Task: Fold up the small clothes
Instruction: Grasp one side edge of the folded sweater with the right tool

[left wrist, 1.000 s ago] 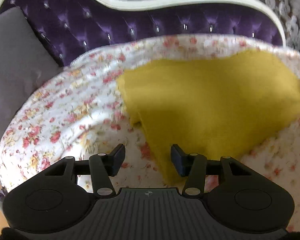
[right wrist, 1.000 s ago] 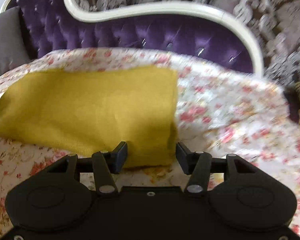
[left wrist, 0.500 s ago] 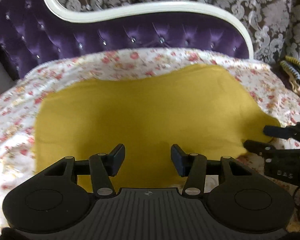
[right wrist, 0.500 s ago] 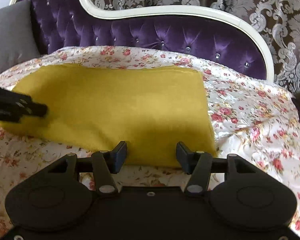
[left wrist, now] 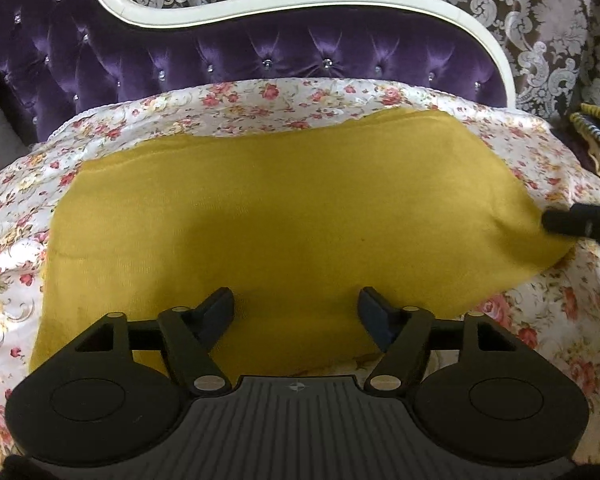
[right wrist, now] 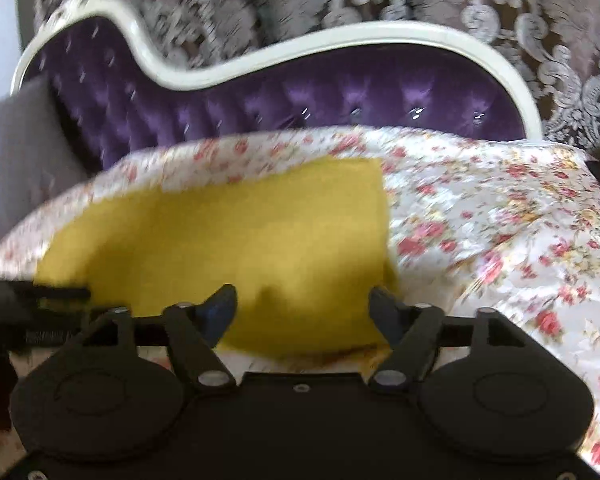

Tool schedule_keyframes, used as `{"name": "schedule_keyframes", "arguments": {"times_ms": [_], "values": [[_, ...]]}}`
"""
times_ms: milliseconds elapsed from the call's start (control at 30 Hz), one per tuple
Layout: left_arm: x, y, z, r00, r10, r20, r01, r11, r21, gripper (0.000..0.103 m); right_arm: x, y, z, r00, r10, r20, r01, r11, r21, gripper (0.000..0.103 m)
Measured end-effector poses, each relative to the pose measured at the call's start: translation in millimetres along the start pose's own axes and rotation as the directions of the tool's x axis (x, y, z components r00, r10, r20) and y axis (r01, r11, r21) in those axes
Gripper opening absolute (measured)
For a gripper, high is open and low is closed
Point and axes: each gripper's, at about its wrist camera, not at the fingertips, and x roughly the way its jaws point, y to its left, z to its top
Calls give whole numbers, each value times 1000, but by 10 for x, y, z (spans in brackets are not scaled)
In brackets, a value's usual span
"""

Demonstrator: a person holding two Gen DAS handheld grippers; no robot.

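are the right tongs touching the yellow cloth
Cannot tell. In the left wrist view the right tongs meet the edge of the yellow cloth, but contact is unclear; the right wrist view is blurred.

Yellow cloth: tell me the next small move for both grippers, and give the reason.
Probably lower both and close on the near edge. The yellow cloth lies spread flat on the flowered bedspread. The left gripper and the right gripper are both open and hold nothing, and the cloth's near edge lies between each one's fingers, so a grip there could start the fold.
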Motion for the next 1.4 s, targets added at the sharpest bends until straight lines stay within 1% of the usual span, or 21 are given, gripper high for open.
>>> {"name": "schedule_keyframes", "arguments": {"times_ms": [100, 133, 167, 233, 300, 400, 500, 600, 700, 800, 867, 900, 933, 967, 1067, 1133, 1200, 1267, 1333, 1367, 1400], "values": [[-6, -23, -20, 1000, 14, 12, -14, 1000, -11, 71, 97, -186, 143, 1000, 13, 10, -13, 998, 55, 77], [-8, -24, -23, 1000, 17, 13, -17, 1000, -15, 71, 134, -229, 172, 1000, 26, 12, -27, 997, 72, 81], [-8, -25, -21, 1000, 19, 13, -19, 1000, -19, 71, 193, -291, 212, 999, 50, 12, -51, 994, 95, 88], [-7, -15, -12, 1000, 18, 9, -18, 1000, -25, 72, 307, -381, 260, 995, 96, 7, -96, 987, 126, 93], [-4, -5, -2, 1000, 14, 4, -14, 999, -36, 72, 442, -455, 289, 992, 127, -11, -124, 981, 148, 93], [-2, -8, 4, 1000, 13, -1, -13, 999, -33, 72, 625, -541, 295, 987, 152, -45, -142, 974, 178, 93], [4, -8, 11, 1000, 11, -7, -12, 999, -30, 72, 768, -634, 274, 979, 191, -72, -170, 958, 230, 93], [7, -11, 3, 1000, 13, -6, -13, 1000, -28, 72, 819, -682, 270, 970, 238, -55, -217, 943, 254, 95], [7, -18, 6, 1000, 13, -8, -14, 999, -31, 72, 890, -725, 307, 951, 306, -44, -281, 916, 287, 95], [7, 6, 56, 1000, 0, -31, -1, 999, -36, 71, 986, -740, 357, 946, 322, -36, -297, 907, 297, 95], [21, 62, 161, 997, -27, -68, 22, 997, -73, 70, 1032, -748, 386, 945, 324, -33, -300, 905, 301, 95], [26, 113, 234, 996, -50, -75, 42, 993, -111, 70, 1052, -744, 396, 945, 325, -37, -299, 905, 302, 95], [32, 155, 304, 995, -67, -70, 57, 988, -143, 70, 1065, -740, 403, 945, 324, -39, -299, 906, 299, 96], [49, 193, 391, 995, -75, -64, 63, 984, -168, 70, 1069, -729, 402, 944, 326, -40, -301, 907, 294, 99], [197, 274, 695, 998, -44, -51, 33, 981, -189, 70, 1077, -701, 392, 942, 332, -39, -309, 909, 281, 102], [348, 287, 858, 999, -17, -47, 8, 985, -172, 70, 1071, -676, 393, 946, 320, -41, -297, 914, 276, 102], [535, 272, 991, 998, 25, -66, -34, 989, -144, 70, 1070, -672, 393, 950, 311, -40, -287, 914, 287, 102], [729, 256, 1077, 995, 56, -83, -66, 991, -119, 70, 1081, -683, 399, 948, 316, -44, -291, 912, 288, 102], [932, 248, 1117, 989, 93, -116, -104, 990, -96, 70, 1088, -708, 403, 943, 330, -49, -304, 910, 283, 102], [1005, 234, 1117, 987, 108, -118, -117, 990, -76, 71, 1092, -721, 406, 939, 339, -53, -312, 908, 279, 102], [1047, 184, 1107, 986, 129, -102, -133, 990, -34, 72, 1092, -733, 407, 936, 347, -54, -320, 906, 276, 102]]}}
